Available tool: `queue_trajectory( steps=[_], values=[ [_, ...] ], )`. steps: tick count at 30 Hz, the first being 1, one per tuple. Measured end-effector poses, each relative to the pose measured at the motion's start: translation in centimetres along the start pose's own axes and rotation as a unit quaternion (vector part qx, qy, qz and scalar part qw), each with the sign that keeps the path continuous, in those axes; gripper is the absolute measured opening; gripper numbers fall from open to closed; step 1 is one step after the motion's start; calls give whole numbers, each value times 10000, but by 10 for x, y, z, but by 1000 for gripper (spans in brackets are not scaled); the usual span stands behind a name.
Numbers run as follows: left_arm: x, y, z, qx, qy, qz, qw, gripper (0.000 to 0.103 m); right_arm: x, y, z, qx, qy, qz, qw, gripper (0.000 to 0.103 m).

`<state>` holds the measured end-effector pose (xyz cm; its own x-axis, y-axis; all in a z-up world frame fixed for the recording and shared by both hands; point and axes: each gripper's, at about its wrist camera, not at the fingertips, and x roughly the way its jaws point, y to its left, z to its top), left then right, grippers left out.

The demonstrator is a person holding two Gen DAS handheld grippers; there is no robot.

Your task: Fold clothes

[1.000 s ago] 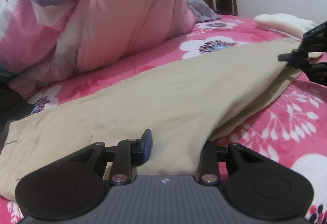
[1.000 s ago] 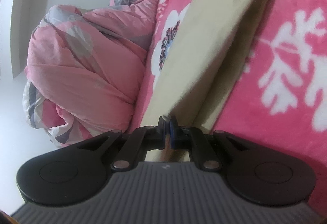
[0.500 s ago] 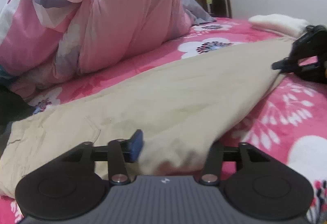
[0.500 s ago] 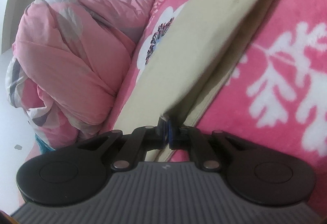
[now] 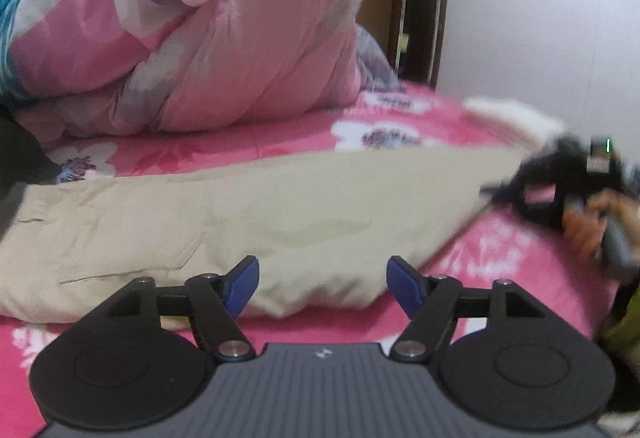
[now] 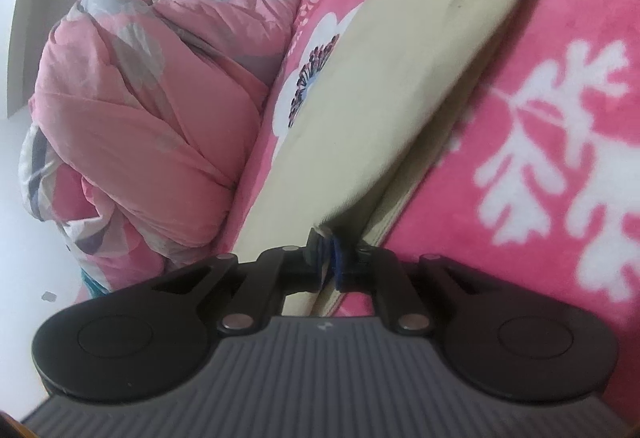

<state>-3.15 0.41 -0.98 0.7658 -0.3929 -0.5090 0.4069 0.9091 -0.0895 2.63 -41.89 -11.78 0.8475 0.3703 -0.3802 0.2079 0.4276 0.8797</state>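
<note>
Released by the left gripper [image 5: 322, 284], whose jaws are opening with nothing between them, the beige trousers [image 5: 248, 222] lie folded lengthwise on the pink floral bedspread [image 5: 248, 148]. At the trousers' far end the right gripper [image 6: 326, 258] is clamped on the hem, its jaws just starting to part. Beyond the trousers sits a heaped pink duvet [image 5: 224, 26]. The lengthwise fold looks finished; next, likely, comes regrasping for a crosswise fold. No readable writing shows.
</note>
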Motion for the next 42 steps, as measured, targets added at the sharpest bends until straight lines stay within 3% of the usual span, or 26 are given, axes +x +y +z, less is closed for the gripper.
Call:
queue_trajectory(
  steps=[8,13,19,24,29,33,38,42],
  values=[
    [62,-11,10,47,389,257,9989,73,-57,-21,21,333,-792,-295,9959,10],
    [75,-7,4,12,558,312,9980,73,-102,-40,57,538,-1621,-725,9826,17],
    [77,-7,-1,73,578,335,9977,73,-117,-67,105,925,-2154,-1150,9653,18],
    [78,-7,-1,71,589,332,9977,73,-112,-75,128,903,-2308,-1362,9592,15],
    [79,-6,-3,93,588,340,9976,73,-111,-78,140,772,-2413,-1517,9554,1],
    [80,-6,-4,114,581,343,9977,73,-111,-79,145,590,-2551,-1794,9483,0],
    [80,-5,-5,141,574,328,9977,74,-110,-86,152,432,-2516,-1896,9481,1],
    [79,-4,-6,150,569,304,9978,74,-118,-68,146,-51,-2623,-2371,9354,5]
  ],
)
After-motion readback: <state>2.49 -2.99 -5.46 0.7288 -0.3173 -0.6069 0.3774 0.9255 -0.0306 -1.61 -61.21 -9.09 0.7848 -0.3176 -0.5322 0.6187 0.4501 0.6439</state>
